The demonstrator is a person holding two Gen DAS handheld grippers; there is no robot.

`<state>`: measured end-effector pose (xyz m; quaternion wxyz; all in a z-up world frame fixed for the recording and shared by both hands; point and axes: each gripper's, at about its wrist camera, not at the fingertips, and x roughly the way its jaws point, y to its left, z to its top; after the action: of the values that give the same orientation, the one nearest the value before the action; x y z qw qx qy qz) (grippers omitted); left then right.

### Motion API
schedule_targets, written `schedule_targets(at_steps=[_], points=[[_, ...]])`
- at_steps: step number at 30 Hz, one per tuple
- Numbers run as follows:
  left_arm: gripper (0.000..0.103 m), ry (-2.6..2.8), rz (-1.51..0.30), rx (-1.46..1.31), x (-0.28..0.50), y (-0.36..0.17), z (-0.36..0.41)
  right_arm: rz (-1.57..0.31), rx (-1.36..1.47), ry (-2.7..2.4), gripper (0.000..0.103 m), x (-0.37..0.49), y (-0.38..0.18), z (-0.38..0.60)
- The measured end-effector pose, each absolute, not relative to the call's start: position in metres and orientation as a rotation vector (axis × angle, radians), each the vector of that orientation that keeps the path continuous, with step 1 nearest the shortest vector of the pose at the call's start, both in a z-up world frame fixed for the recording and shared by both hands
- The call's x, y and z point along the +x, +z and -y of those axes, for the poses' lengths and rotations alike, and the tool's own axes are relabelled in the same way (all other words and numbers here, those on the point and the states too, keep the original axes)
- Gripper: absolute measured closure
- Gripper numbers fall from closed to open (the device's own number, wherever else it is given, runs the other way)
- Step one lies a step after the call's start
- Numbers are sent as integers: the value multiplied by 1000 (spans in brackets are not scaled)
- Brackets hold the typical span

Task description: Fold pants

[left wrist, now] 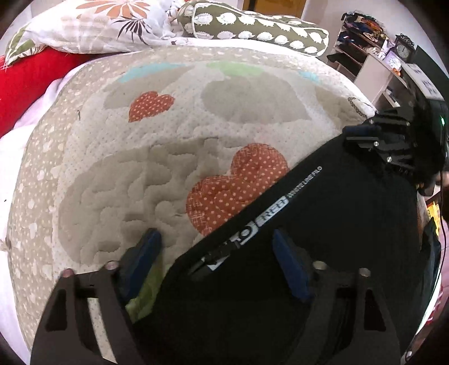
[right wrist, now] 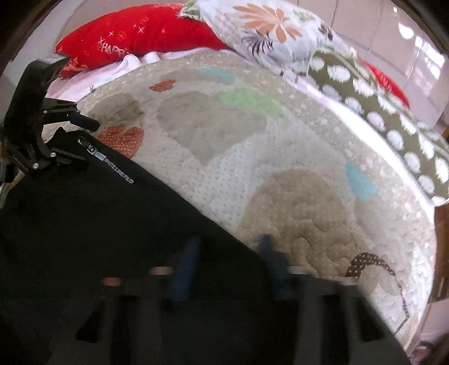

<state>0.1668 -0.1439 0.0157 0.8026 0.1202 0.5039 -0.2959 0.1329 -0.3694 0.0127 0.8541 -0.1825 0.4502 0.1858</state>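
Note:
Black pants [left wrist: 336, 224] with a white printed logo [left wrist: 269, 216] along one edge lie on a quilted bedspread [left wrist: 168, 157]. My left gripper [left wrist: 216, 247] is open, its blue pads straddling the pants' printed edge: one pad over the quilt, one over the black cloth. My right gripper [right wrist: 227, 250] is open too, its pads astride the pants' [right wrist: 84, 219] slanted edge. Each gripper shows in the other's view, at the pants' far end: the right one in the left wrist view [left wrist: 373, 140], the left one in the right wrist view [right wrist: 70, 132].
Pillows line the head of the bed: a red one [right wrist: 134, 33], a floral one [left wrist: 92, 25] and an olive one with white hedgehogs [left wrist: 252, 26]. A shelf unit with a clock [left wrist: 404, 50] stands beside the bed. A lime-green patch [left wrist: 146, 294] lies by the left pad.

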Motion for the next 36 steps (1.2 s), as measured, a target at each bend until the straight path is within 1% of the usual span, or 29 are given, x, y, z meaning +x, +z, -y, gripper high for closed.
schedule_targets(at_steps=[1,2,4,6,12,16,20,23,26,30,32,33,34,35,36], points=[[48,-645,-1083,247,164,19,144,-932,-410,367,92,128,13,363],[54,-639,-1081,247,164,20,144,-923,-436,345,97,124,13,359],[86,-625,-1078,232,161,27,139,-897,-459,312,99,113,20,355],[86,-630,-1066,188,153,39,132,-872,-446,298,100,101,33,357],[92,-659,-972,179,96,81,124,-767,-433,271,100,36,89,354],[92,-689,-916,160,49,111,112,-698,-419,276,100,-35,125,345],[92,-735,-881,132,-7,130,99,-661,-415,294,100,-113,141,333],[91,-760,-871,68,-46,132,85,-676,-364,320,100,-170,134,330],[90,-733,-906,14,-77,108,79,-727,-286,351,100,-208,108,327],[90,-701,-1027,-67,-90,62,74,-834,-170,365,100,-227,55,325],[88,-686,-1076,-90,-94,45,67,-886,-146,361,99,-228,33,324],[85,-685,-1078,-92,-98,46,64,-905,-136,355,99,-228,25,323],[84,-684,-1076,-98,-103,48,60,-896,-138,348,97,-230,24,323],[82,-682,-1071,-99,-105,53,57,-884,-134,346,92,-232,28,321],[76,-669,-1063,-87,-109,60,53,-879,-133,349,88,-234,32,320]])
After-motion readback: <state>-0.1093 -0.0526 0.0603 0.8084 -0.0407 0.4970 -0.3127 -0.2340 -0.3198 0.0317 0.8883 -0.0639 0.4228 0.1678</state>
